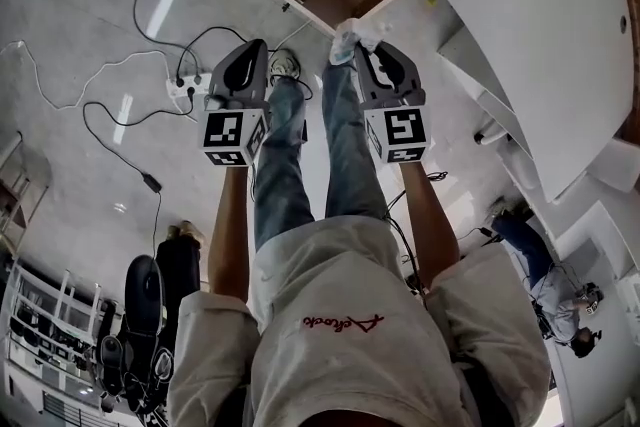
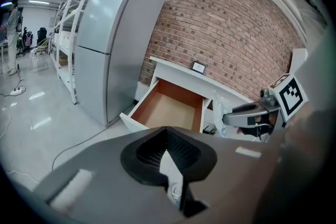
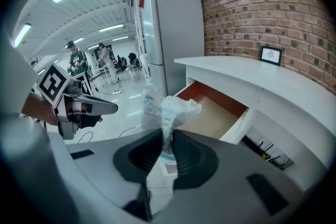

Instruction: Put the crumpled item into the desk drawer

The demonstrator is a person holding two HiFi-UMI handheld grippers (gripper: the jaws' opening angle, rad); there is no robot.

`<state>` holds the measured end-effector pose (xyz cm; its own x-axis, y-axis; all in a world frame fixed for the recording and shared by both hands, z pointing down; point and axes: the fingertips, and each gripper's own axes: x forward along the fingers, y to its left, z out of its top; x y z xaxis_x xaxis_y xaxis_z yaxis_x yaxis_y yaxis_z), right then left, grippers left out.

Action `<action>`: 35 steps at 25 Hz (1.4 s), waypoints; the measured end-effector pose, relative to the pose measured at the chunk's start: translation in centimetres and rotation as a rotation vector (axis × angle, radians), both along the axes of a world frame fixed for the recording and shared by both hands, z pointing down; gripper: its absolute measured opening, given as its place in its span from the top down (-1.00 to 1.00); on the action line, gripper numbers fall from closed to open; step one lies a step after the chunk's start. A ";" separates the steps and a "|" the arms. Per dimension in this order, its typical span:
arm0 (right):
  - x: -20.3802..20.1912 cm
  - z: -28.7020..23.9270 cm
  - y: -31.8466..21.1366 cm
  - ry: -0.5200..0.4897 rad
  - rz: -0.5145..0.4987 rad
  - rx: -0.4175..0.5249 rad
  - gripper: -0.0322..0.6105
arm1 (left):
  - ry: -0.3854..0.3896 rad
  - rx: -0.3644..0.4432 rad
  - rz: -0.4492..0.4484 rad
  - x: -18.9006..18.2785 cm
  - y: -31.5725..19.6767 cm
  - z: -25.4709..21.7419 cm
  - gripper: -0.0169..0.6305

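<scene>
Right gripper pinches a crumpled clear plastic bag, its lower end hidden between the jaws; left gripper is closed and empty.

two tools, one crumpled item, one drawer, one fridge, one picture frame

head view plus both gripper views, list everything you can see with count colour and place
crumpled item: one, clear whitish plastic, held in the jaws of the right gripper
drawer: one, white front, brown inside, pulled open from the desk
desk: one, white, against the brick wall
picture frame: one, small, on the desk top
fridge: one, pale grey, beside the desk
power strip: one, white, on the floor
left gripper: one, grey, jaws together, empty
right gripper: one, grey, jaws shut on the crumpled item
</scene>
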<state>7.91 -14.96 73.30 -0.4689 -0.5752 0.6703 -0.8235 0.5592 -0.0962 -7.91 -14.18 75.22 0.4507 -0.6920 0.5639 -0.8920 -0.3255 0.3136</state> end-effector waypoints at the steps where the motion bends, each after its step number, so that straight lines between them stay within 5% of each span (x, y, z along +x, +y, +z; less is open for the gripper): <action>1: -0.1 0.3 -0.3 -0.001 -0.005 0.001 0.69 | 0.001 -0.001 -0.005 0.0 -0.2 0.3 0.92; 22: -5.6 3.4 -14.9 -0.002 -0.089 0.116 0.69 | 0.019 -0.026 -0.042 0.2 -3.4 4.7 0.92; 35: -6.6 11.8 -19.0 0.146 -0.079 -0.041 0.69 | 0.027 -0.056 -0.060 -0.7 -2.2 6.3 0.92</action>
